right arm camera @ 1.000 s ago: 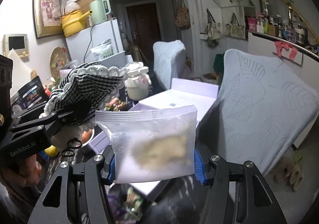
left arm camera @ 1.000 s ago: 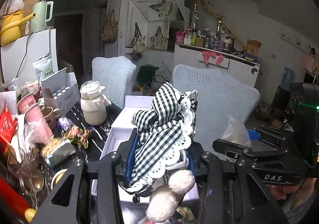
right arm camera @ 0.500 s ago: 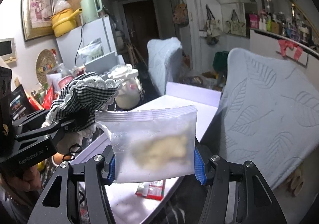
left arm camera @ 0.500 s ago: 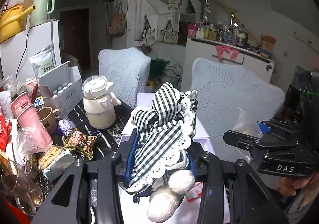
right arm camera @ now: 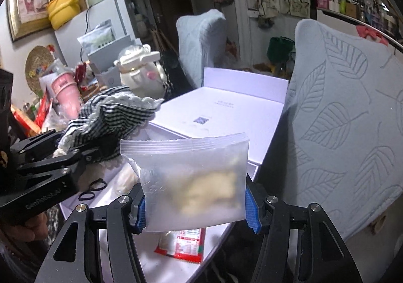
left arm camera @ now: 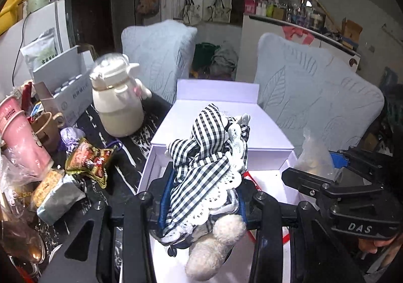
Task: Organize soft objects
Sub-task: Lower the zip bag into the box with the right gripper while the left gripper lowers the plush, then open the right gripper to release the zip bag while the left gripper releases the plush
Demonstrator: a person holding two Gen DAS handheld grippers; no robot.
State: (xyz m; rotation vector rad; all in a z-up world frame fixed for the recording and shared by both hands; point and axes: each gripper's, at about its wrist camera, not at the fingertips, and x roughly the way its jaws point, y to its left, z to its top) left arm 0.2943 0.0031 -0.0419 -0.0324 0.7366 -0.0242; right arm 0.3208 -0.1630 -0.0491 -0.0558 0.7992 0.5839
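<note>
since a second ago both tools have come forward over the white box (left arm camera: pixel 264 132), which now fills the middle of each view; before, the left wrist view showed more of the cluttered dark worktop (left arm camera: pixel 126 172) and the box lay further off.

the left tool (left arm camera: pixel 201 210) is clamped on the plush toy (left arm camera: pixel 209 172), a cream soft animal in a black-and-white checked dress with lace trim, its blue pads pressing the dress from both sides. the toy hangs above the open tray of the box, feet toward the camera. the right tool (right arm camera: pixel 195 203) is closed on the zip bag (right arm camera: pixel 191 177), a frosted clear pouch with a pale yellowish soft lump inside; the bag stands upright between the blue pads, above the near edge of the box.

inside the box tray lie a red-and-white sachet (right arm camera: pixel 183 245) and two dark hair ties (right arm camera: pixel 92 189), the ties just below the toy. the box lid (right arm camera: pixel 221 111) rests over the far half of the tray.

on the worktop left of the box stand a cream kettle (left arm camera: pixel 115 104), a pink cup (left arm camera: pixel 20 139) and a crinkled snack packet (left arm camera: pixel 90 159). two chairs with pale blue leaf-pattern covers (left arm camera: pixel 314 96) stand behind and right of the box.
</note>
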